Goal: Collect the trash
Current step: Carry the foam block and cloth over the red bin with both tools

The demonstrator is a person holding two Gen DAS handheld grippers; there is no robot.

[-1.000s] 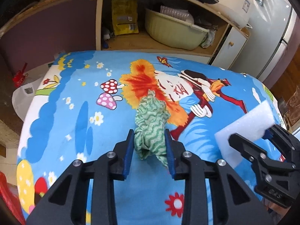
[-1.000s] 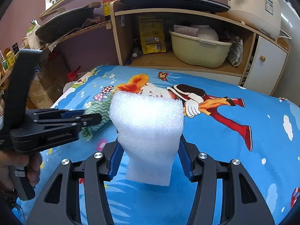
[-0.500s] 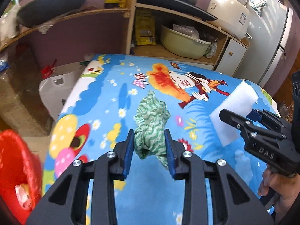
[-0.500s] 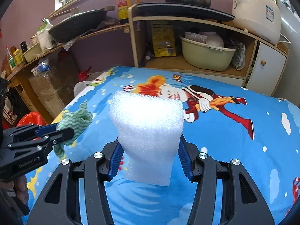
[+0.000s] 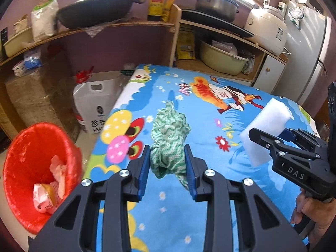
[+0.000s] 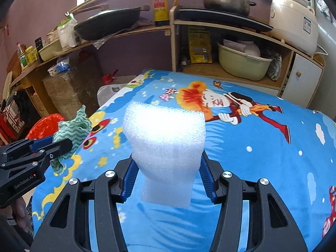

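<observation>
Pinching green rag [image 5: 169,145], long axis forward, left jaws | right jaws squeeze upright foam [image 6: 166,147]

"DAS" shows in pale letters on the right gripper [image 5: 279,134] body in the left wrist view. "GenRobot.AI" runs along the left gripper [image 6: 56,145] body in the right wrist view. The white jug [image 5: 94,103] label reads "PEA", partly cut off; other labels are too blurred.

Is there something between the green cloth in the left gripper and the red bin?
Nothing visible blocks it. The green cloth, shut in the left gripper, hangs above the table near its left edge; the red bin stands open on the floor just beyond that edge.
</observation>
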